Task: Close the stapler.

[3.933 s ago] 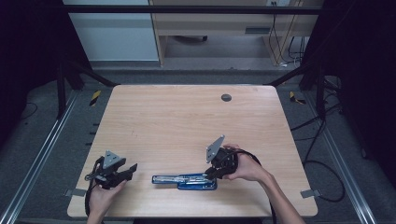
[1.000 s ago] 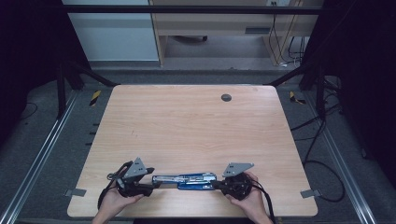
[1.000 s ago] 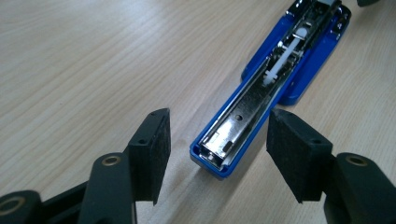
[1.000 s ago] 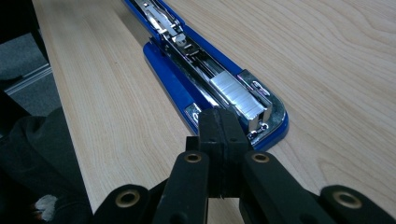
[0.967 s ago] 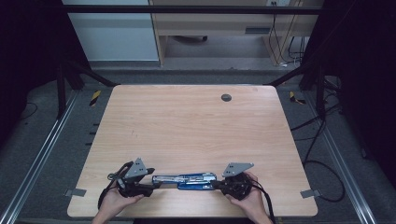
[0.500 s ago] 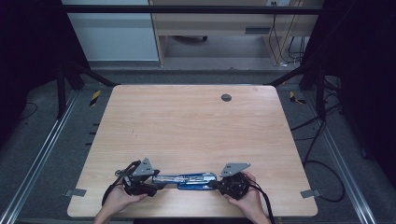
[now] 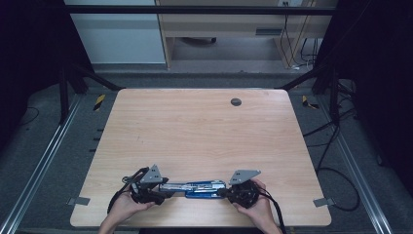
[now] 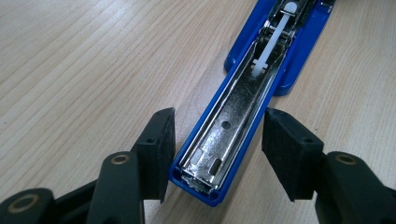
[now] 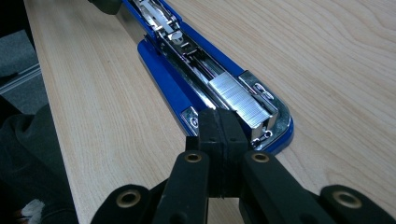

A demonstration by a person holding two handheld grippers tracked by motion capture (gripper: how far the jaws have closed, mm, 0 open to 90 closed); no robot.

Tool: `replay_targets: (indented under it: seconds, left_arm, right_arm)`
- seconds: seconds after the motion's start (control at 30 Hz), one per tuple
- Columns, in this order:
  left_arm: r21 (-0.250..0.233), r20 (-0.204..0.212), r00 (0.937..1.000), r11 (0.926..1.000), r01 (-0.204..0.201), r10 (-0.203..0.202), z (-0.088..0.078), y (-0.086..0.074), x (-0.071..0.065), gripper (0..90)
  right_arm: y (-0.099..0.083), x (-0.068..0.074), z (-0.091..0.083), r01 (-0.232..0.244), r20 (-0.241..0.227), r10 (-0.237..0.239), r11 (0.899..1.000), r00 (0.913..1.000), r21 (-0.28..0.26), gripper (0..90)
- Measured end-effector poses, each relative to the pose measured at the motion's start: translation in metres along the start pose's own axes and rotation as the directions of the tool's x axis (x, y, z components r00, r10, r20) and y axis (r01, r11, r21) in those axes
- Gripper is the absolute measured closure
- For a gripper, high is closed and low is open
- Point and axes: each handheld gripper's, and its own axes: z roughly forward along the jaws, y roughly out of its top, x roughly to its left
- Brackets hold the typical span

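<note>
Both hands have come in to the stapler (image 7: 197,186) | left hand-held gripper (image 8: 217,140) is closing around its blue tip, not pinching | right hand-held gripper (image 9: 219,128) is staying shut, holding nothing, beside the staples (image 9: 238,100) | stapler is lying open near bench (image 7: 204,131) front edge | hard, slippery metal: grab the sides.

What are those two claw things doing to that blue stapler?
A person holds a gripper in each hand at the near edge of a wooden table. A blue stapler lies opened out flat between them. The left gripper has its jaws on either side of the end of the stapler's flipped-open top arm and has just been closing them a little, though the pads are not pressing yet. The right gripper is shut, its tip at the stapler's other end beside a strip of staples loaded in the metal channel.
</note>
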Motion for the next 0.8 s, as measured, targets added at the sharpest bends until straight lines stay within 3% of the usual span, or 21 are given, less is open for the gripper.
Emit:
replay_targets:
  seconds: [0.23, 0.5, 0.8]
  left_arm:
    - [0.002, 0.005, 0.9999, 0.9999, -0.014, 0.014, 0.000, 0.000, 0.001, 46.4]
    - [0.049, 0.044, 0.9967, 0.9963, -0.070, 0.068, -0.001, 0.004, 0.007, 49.4]
    - [0.106, 0.090, 0.9869, 0.9839, -0.143, 0.134, -0.003, 0.010, 0.013, 53.4]
  right_arm:
    - [0.000, 0.000, 0.000, -0.001, -0.002, 0.001, 1.000, 1.0000, -0.001, 90.0]
    - [0.000, 0.000, 0.001, -0.003, -0.005, 0.003, 1.000, 1.0000, -0.003, 90.0]
    - [0.000, -0.001, 0.000, 0.002, -0.006, -0.002, 1.000, 1.0000, 0.005, 90.0]
